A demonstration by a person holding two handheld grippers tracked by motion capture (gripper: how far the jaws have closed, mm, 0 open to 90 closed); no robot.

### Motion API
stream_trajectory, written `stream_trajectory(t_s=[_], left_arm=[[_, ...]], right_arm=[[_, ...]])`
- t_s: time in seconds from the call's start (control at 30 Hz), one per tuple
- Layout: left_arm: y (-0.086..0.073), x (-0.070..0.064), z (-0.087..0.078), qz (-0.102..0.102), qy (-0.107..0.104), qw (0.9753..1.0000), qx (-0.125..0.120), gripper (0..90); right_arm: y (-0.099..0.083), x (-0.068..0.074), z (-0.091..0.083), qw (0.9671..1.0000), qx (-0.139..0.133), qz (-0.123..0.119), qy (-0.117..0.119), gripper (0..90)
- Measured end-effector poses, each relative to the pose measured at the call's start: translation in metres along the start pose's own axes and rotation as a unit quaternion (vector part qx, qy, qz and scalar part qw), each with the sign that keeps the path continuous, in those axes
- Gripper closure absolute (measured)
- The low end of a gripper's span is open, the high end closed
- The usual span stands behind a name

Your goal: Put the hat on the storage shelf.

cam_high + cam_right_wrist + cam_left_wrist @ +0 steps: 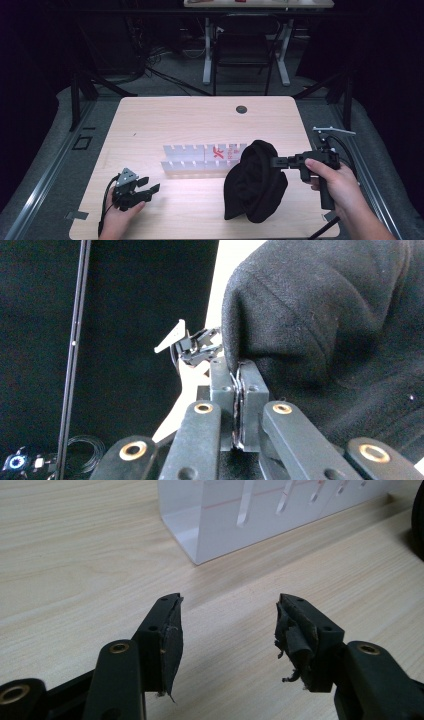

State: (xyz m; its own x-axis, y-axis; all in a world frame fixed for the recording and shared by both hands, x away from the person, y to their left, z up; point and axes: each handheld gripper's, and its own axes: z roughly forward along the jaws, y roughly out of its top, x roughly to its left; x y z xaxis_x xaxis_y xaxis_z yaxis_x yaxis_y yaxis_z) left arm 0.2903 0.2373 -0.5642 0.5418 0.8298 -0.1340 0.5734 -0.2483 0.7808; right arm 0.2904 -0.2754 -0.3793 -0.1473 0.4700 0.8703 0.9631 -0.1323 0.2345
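Jaws clamped on black cloth

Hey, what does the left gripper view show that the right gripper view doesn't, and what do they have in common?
Left gripper view alone: the left gripper with jaws apart and frayed pads, over the wooden table, facing the white slotted rack.

Right gripper view alone: the right gripper shut on an edge of the black cloth, with the other gripper farther off.

Both: black jaws with brass rivets, and pale tabletop.
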Motion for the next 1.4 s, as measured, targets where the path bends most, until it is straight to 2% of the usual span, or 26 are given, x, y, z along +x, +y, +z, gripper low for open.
stream_trajectory(t_s=[0.27,0.67,0.97,1.27,1.4], left_arm=[[0.000,-0.001,0.001,-0.001,-0.001,1.0000,0.001,44.2],[0.000,-0.001,0.001,-0.001,0.000,1.0000,0.001,44.2],[0.000,-0.002,0.000,-0.002,-0.002,1.0000,-0.003,44.3],[0.001,-0.003,-0.002,-0.002,-0.007,1.0000,-0.003,44.4],[0.002,-0.005,-0.002,-0.003,-0.010,0.9999,-0.011,45.2]], right_arm=[[-0.001,0.007,0.004,0.9999,-0.002,-0.003,0.015,88.1],[0.001,0.018,0.006,0.9985,-0.013,-0.010,0.051,88.4],[0.009,0.040,0.005,0.9966,-0.025,-0.022,0.075,88.5],[0.022,0.058,0.007,0.9949,-0.037,-0.020,0.092,88.6],[0.027,0.069,0.007,0.9949,-0.037,-0.030,0.089,88.6]])
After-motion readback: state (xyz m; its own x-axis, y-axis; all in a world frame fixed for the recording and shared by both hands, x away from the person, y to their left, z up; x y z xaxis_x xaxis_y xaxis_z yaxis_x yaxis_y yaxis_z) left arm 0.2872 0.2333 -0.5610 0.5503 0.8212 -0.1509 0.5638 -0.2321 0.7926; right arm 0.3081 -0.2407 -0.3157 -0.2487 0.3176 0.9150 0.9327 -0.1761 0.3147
